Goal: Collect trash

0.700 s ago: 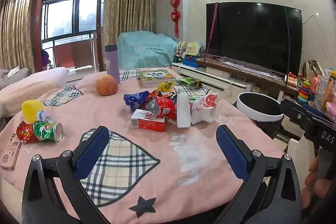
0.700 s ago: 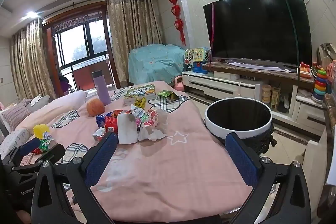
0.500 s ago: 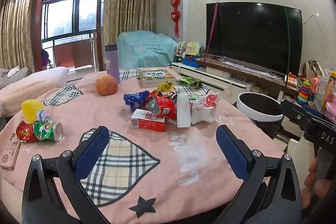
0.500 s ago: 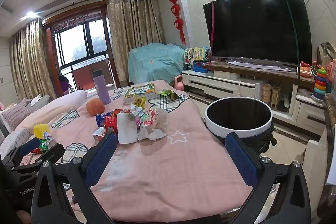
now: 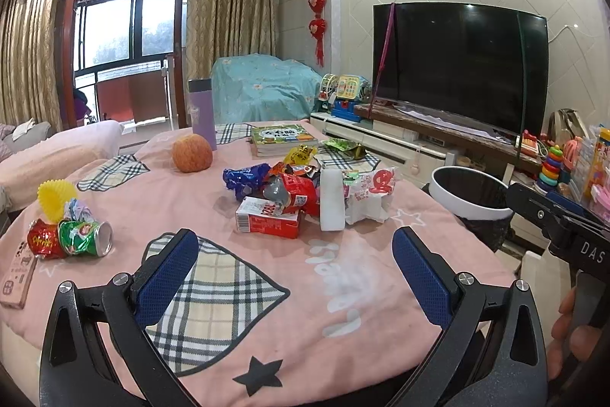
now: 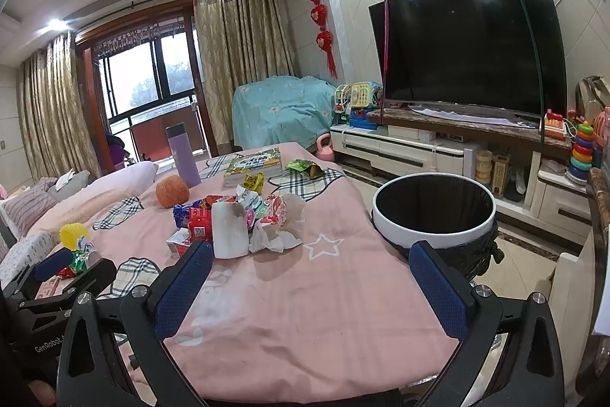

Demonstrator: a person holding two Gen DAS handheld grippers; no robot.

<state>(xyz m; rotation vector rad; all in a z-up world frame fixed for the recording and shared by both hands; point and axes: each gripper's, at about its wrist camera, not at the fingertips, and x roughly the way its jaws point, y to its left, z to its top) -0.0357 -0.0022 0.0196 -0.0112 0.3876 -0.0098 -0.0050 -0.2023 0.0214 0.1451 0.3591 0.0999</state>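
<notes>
A heap of trash (image 5: 305,193) lies mid-table on the pink cloth: crumpled wrappers, a red-and-white carton (image 5: 267,218), a white cup (image 5: 331,201) and crumpled paper (image 6: 272,235). Two crushed cans (image 5: 70,239) lie at the left edge. A white-rimmed bin (image 6: 434,212) with a black liner stands on the floor right of the table. My left gripper (image 5: 295,269) hangs open above the near cloth, short of the heap. My right gripper (image 6: 310,281) is open too, nearer the bin, with nothing between its fingers.
An orange fruit (image 5: 191,153), a purple flask (image 5: 201,113), a stack of books (image 5: 282,139) and a yellow cup (image 5: 57,197) share the table. A remote (image 5: 17,273) lies at the left edge. A TV stand (image 6: 438,147) and toys line the right wall.
</notes>
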